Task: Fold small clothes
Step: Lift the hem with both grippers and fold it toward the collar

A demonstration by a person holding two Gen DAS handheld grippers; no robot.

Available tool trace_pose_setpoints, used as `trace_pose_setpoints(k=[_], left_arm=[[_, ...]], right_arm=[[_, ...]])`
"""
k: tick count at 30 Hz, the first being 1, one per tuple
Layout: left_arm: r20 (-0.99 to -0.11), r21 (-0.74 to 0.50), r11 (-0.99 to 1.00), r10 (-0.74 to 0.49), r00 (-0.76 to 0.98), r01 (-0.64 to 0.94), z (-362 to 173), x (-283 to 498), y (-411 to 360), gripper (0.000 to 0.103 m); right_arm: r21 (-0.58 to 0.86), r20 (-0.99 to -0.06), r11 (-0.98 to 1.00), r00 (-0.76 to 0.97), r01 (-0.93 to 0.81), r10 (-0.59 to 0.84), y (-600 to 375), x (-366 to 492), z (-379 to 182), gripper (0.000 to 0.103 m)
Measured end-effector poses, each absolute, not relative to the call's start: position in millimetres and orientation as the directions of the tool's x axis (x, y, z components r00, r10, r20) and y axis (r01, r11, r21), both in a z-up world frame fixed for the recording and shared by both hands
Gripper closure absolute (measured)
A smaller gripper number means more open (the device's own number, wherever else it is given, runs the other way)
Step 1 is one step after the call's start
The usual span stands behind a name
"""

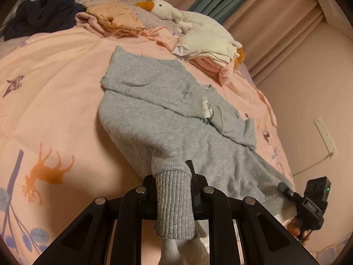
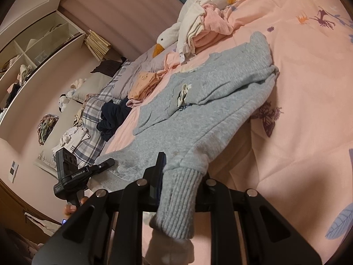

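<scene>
A small grey sweater (image 1: 158,114) lies on the pink bedspread (image 1: 55,77) with both sleeves folded across its chest. My left gripper (image 1: 172,176) is shut on the ribbed hem at one bottom corner, which hangs down between the fingers. My right gripper (image 2: 176,172) is shut on the ribbed hem at the other bottom corner of the sweater (image 2: 198,101). The right gripper also shows in the left wrist view (image 1: 284,187) at the hem's far corner. The left gripper shows in the right wrist view (image 2: 106,162).
Folded orange and pink clothes (image 1: 117,19), a dark garment (image 1: 44,11), a white and pink stack (image 1: 209,46) and a plush goose (image 1: 176,11) lie at the far end of the bed. Curtains (image 1: 275,17) and a wall (image 1: 320,84) stand beside the bed. Pillows (image 2: 94,114) and shelves (image 2: 28,55) show in the right wrist view.
</scene>
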State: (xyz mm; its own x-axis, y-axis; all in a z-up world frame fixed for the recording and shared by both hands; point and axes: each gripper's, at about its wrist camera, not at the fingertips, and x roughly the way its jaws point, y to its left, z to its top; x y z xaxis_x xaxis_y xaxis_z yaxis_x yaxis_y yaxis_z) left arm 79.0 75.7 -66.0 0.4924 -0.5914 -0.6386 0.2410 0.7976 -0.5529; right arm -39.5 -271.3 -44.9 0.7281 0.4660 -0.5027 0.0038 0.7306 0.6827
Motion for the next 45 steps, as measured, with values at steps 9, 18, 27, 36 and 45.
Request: trace_pose_setpoints(k=[9,18,27,36,45], left_arm=[[-0.625,-0.550,0.794,-0.597,0.503,0.259,-58.6,91.3,67.3,0.087],[-0.636,-0.529,0.809,-0.578,0.511,0.257,-53.3,108.9,61.4,0.087],[-0.651,-0.508,0.823,-0.561,0.511,0.256,-54.4,120.7,56.3,0.087],[-0.654,-0.495,0.829,-0.553,0.516,0.261,-51.9,132.9,51.7,0.087],[-0.659,-0.480,0.836,-0.543,0.520,0.266,-50.2,148.6,46.4,0.087]], right_arm=[[0.677,-0.483,0.736,0.748,-0.010,0.455,-274.8,-31.6,-35.7,0.084],[0.669,-0.474,0.743,0.764,-0.011,0.438,-278.6,-20.9,-31.1,0.084],[0.663,-0.470,0.748,0.771,-0.012,0.429,-281.4,-8.1,-28.0,0.085],[0.668,-0.462,0.744,0.782,-0.004,0.418,-286.0,1.7,-25.5,0.085],[0.683,-0.453,0.730,0.793,0.015,0.407,-293.7,15.9,-25.5,0.085]])
